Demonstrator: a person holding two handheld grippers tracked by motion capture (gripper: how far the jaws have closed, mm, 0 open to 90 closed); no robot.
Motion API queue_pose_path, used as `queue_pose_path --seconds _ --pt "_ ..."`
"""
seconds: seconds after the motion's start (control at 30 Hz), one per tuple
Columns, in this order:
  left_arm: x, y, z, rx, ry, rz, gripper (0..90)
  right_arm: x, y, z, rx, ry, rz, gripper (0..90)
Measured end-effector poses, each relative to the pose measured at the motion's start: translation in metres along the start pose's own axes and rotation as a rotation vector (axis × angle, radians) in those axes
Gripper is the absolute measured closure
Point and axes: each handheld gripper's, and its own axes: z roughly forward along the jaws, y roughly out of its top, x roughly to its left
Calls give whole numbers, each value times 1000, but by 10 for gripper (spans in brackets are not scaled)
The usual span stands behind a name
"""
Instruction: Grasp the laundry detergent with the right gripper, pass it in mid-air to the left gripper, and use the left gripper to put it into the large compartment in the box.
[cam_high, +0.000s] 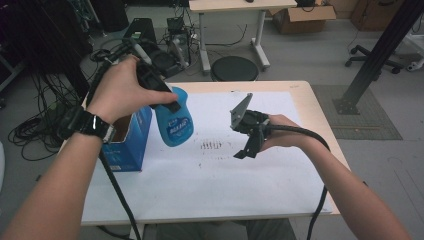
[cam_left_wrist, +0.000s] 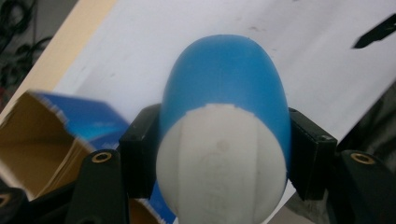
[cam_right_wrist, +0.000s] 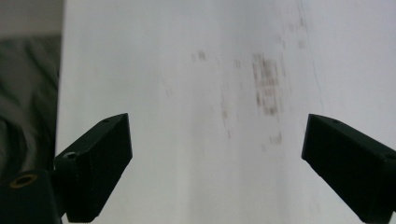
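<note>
Left gripper (cam_high: 162, 97), jaws clamped on the white-capped end of a blue bottle (cam_high: 174, 122) held aloft just at 3 o'clock of the open blue carton (cam_high: 127, 145); the step appears to be moving the bottle between carton and white sheet (cam_high: 210, 170), best done with a firm squeeze and the bottle kept clear of the carton's rim. Right gripper (cam_high: 247, 150), jaws spread wide and empty over the smudged patch (cam_high: 211, 145); the bottle's label is too blurred to read, and the carton's inside is hidden

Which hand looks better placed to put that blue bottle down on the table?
The left: its gripper is clamped on the blue bottle, holding it above the white sheet. The right gripper hangs open, holding nothing.
</note>
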Motion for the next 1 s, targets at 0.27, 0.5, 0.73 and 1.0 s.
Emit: queue_pose_path --seconds 0.27,0.5,0.73,1.0 --pt "47 -15 -32 21 124 -393 384 -5 -43 -18 161 -63 43 94" --pt "75 -32 -47 45 208 -606 384 -9 -74 -35 204 -101 96 98" --pt "98 -54 -55 15 237 -735 383 -13 -95 -47 217 -121 135 99" --pt "108 -67 -50 17 261 -772 383 -14 -105 -50 214 -129 155 101"
